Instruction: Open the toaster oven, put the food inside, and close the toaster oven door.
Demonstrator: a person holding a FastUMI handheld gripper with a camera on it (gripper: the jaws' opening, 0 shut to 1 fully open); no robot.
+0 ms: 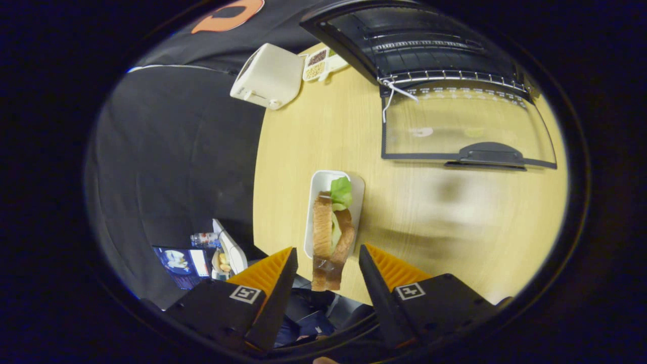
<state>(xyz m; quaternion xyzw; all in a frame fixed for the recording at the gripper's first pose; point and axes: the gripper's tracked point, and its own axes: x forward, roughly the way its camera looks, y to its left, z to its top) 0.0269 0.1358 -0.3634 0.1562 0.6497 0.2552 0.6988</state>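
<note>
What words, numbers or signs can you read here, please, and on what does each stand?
Nothing reads clearly.
On the toaster oven door: white marks along the glass, too blurred to read.
On the bottle beside the table: label too small to read.
On the claw: a square pattern tag on each finger, no words; it is open, the sandwich between its fingers.

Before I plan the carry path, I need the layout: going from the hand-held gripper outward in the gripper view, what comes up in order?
Hand-held gripper, fingers open → sandwich between them, on its white tray → open glass door lying flat on the table → toaster oven with its wire rack.
</note>
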